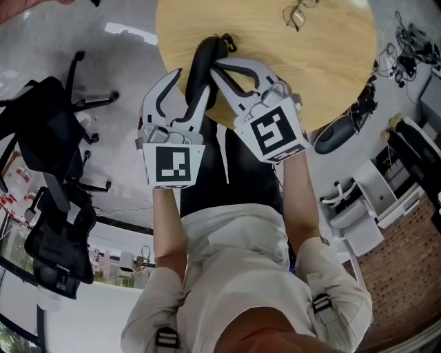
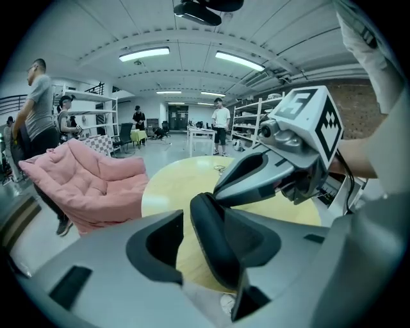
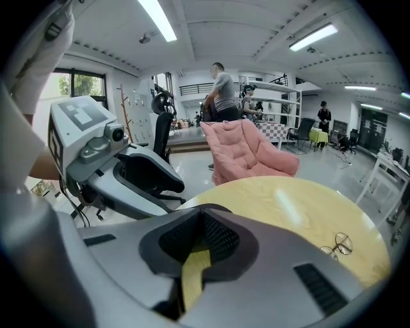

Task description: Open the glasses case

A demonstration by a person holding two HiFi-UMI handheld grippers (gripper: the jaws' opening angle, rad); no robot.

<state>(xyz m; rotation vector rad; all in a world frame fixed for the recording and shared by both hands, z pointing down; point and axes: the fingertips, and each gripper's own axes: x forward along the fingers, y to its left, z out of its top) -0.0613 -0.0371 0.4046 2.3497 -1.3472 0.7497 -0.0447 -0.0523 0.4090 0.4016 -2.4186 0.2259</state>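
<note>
A black glasses case (image 1: 201, 62) is held up over the near edge of the round wooden table (image 1: 331, 76). My right gripper (image 1: 216, 65) comes in from the right and is shut on the case's upper edge. In the right gripper view its jaws (image 3: 202, 214) stand almost together. My left gripper (image 1: 193, 79) is open around the case's lower part. In the left gripper view the case (image 2: 214, 243) rests against the right jaw, with a gap to the left jaw. A pair of wire-rimmed glasses (image 1: 296, 14) lies at the far side of the table.
Black office chairs (image 1: 55, 138) stand on the floor at the left. A pink cushioned seat (image 2: 96, 179) sits beyond the table, and several people stand farther back among shelves. Cables and white units (image 1: 386, 186) crowd the right side.
</note>
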